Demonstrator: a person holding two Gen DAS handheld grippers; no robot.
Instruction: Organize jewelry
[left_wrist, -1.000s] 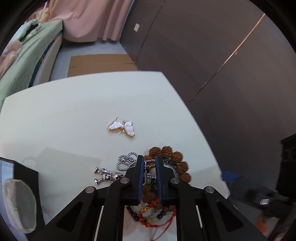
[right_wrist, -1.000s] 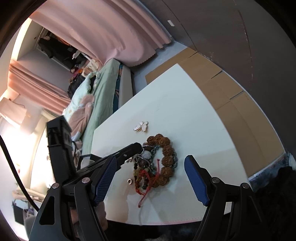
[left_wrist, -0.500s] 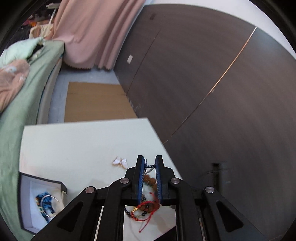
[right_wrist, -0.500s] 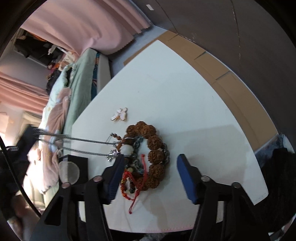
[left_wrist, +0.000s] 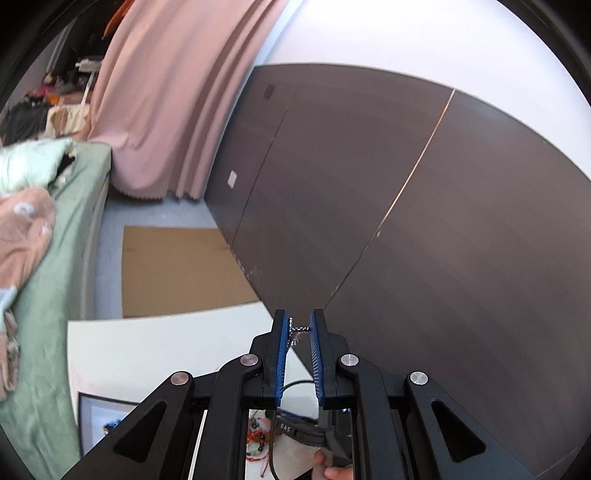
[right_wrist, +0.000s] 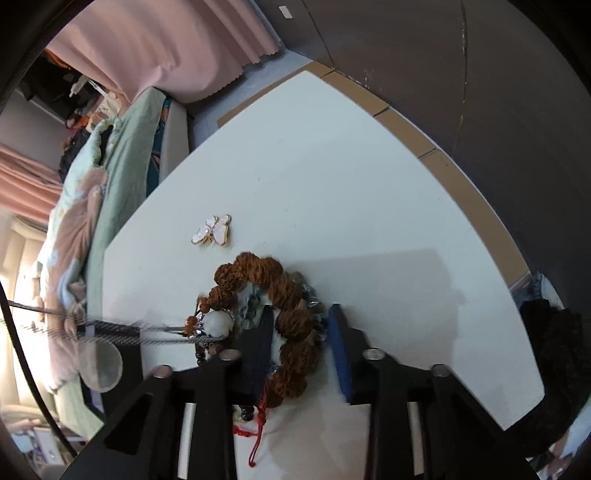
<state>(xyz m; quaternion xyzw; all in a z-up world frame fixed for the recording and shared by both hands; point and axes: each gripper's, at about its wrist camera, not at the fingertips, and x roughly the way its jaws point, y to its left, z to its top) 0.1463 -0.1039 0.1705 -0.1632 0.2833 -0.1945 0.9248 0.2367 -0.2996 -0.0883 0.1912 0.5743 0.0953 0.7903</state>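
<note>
**Lifting a silver chain out of a tangled jewelry pile**

Pinching the thin silver chain (left_wrist: 295, 330) between its blue pads, the left gripper (left_wrist: 298, 334) is raised high above the white table (right_wrist: 332, 177); jaws nearly together on the links. From the right wrist view the chain (right_wrist: 122, 330) runs taut and blurred toward the pile, one end caught near a white bead (right_wrist: 218, 323).

Right gripper (right_wrist: 301, 343): jaws spread, straddling the brown seed-bead bracelet (right_wrist: 280, 291), not yet pressing it.

Judgement: chain is light, limp, slippery, snags easily; hard pulling risks dragging the whole pile. Bracelet is chunky, rough-surfaced, grips well across one bead section. Butterfly pendant (right_wrist: 212, 229) lies apart, probably fragile. Open box (left_wrist: 99, 421) sits at the table's near left.
</note>
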